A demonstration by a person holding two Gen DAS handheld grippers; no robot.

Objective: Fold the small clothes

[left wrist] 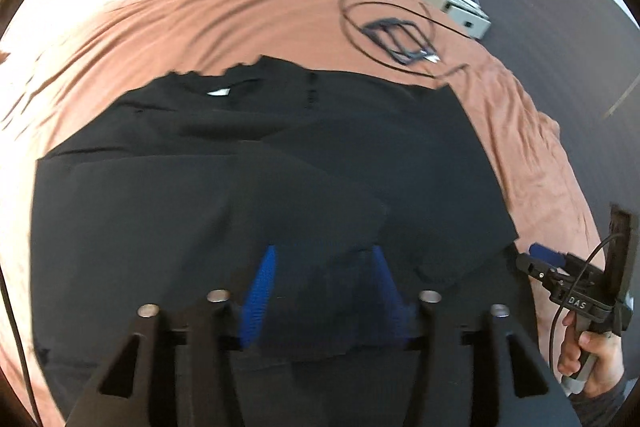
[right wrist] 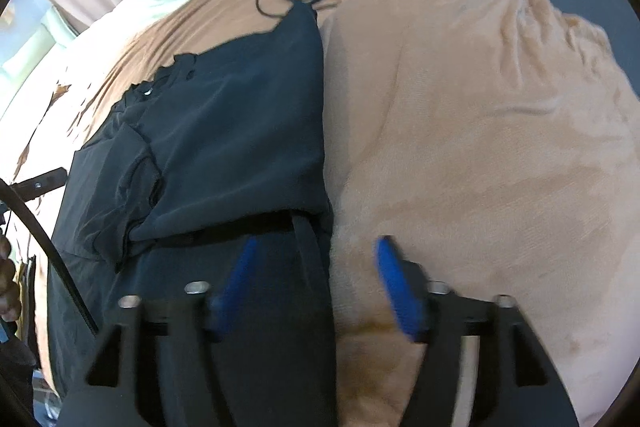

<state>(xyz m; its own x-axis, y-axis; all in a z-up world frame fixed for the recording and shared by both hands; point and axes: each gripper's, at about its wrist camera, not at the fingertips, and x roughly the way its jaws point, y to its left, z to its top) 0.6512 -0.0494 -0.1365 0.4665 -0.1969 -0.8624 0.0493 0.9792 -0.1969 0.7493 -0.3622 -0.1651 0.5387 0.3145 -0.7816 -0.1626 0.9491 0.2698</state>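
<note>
Left gripper (left wrist: 324, 267), lower centre, stands part open above the black fabric garment (left wrist: 248, 155), gripping nothing. Right gripper (right wrist: 316, 259), lower centre, is likewise part open and empty, straddling the garment's right edge on the brown plush blanket (right wrist: 480, 107). 1 sleeve appears folded inward; further folds seemingly remain.

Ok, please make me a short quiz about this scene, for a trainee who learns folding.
1. True or false: the black garment lies on a brown blanket.
2. What lies on the blanket beyond the garment? A: a coiled black cable; B: a book; C: a cup.
3. Fill in: the fingers of the right gripper stand ____.
Key: 1 true; 2 A; 3 open.
</note>
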